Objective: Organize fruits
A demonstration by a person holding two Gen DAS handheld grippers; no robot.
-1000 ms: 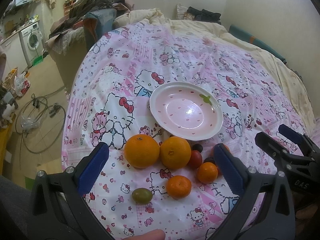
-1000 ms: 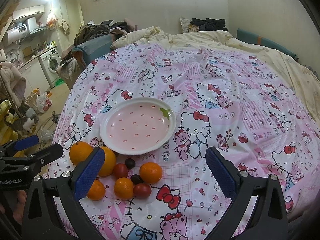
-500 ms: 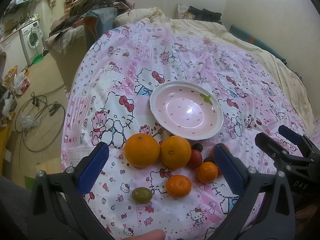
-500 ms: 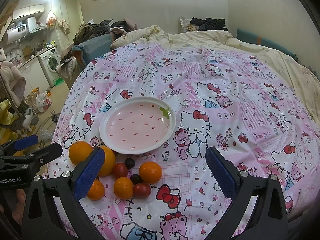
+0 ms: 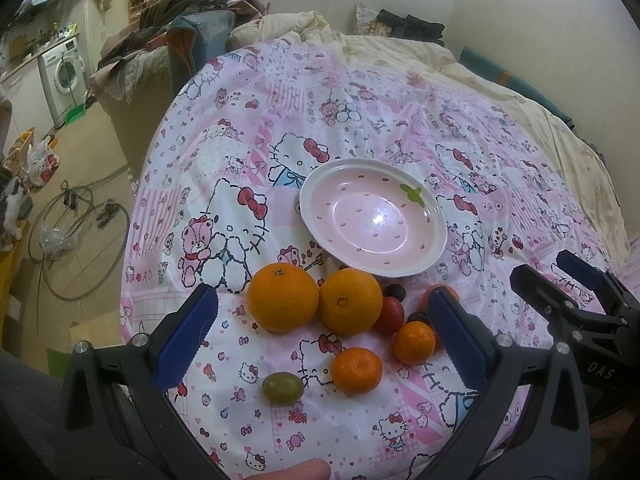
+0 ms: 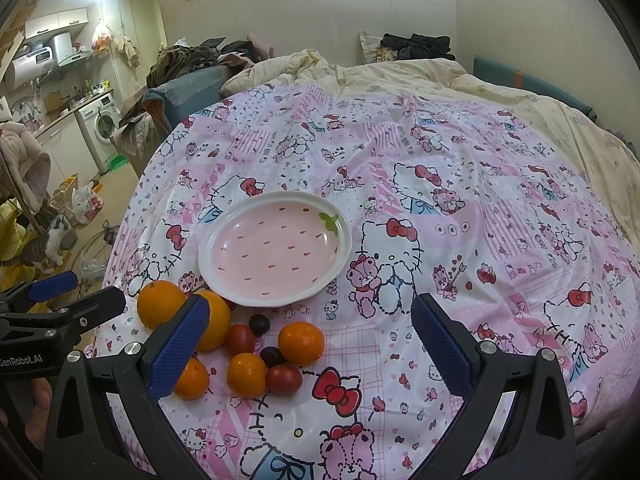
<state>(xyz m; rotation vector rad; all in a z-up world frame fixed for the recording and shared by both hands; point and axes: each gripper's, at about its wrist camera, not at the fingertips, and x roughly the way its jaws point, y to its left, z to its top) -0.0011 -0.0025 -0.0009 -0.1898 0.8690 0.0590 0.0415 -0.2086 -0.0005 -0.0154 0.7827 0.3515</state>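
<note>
An empty pink strawberry-pattern plate [image 5: 374, 216] [image 6: 276, 248] lies on the Hello Kitty bedspread [image 5: 360, 100]. In front of it sit two large oranges [image 5: 282, 297] [image 5: 350, 301], several small mandarins [image 5: 356, 370] [image 6: 301, 342], red tomatoes [image 6: 283, 379], dark grapes [image 6: 259, 324] and one green fruit [image 5: 282, 388]. My left gripper [image 5: 320, 338] is open and empty, hovering above the fruit. My right gripper [image 6: 310, 344] is open and empty, to the right of the fruit; it also shows in the left wrist view [image 5: 560, 280].
The bed's left edge [image 5: 136, 208] drops to a floor with hoses and bags. A sofa piled with clothes [image 6: 188, 76] and a washing machine [image 5: 66, 72] stand at the far left. A cream duvet [image 6: 400, 76] covers the far bed. A cat [image 6: 48, 244] sits at left.
</note>
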